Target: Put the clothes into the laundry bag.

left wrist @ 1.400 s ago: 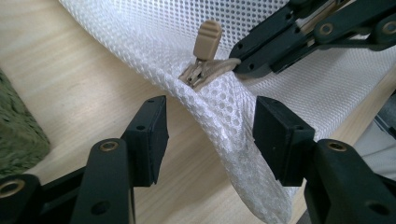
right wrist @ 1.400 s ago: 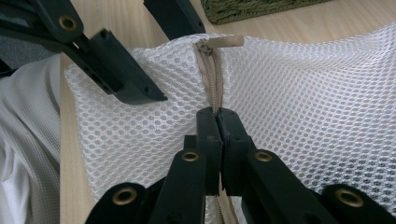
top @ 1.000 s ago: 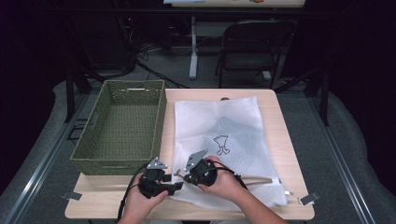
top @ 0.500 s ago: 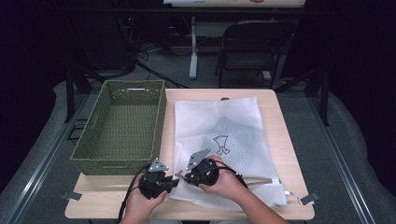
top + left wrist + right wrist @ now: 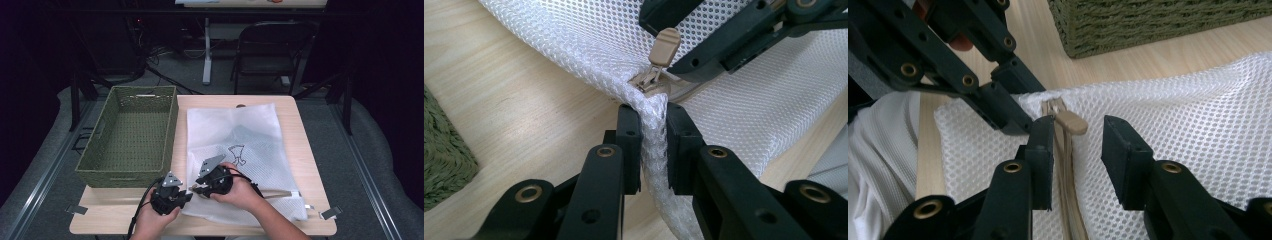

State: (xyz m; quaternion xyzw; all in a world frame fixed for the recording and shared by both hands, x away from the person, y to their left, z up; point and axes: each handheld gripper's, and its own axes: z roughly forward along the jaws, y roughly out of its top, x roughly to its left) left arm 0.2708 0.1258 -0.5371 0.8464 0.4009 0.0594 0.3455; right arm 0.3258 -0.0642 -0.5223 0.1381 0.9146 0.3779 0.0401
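Pretty cramped at the near corner of the bench [image 5: 125,226]. The green woven basket [image 5: 131,138] takes up the whole left half, so nothing slides through there except over its rim, and just a narrow strip of bare wood runs between it and the white mesh laundry bag [image 5: 240,150]. The left claw [image 5: 653,150] is clamped on the bag's corner, and the right claw [image 5: 1077,145] sits right against it, jaws just opened around the tan zipper pull [image 5: 1070,121], so the two block each other. The bag's right edge leaves a slim wooden margin. The far edge past the bag is open.
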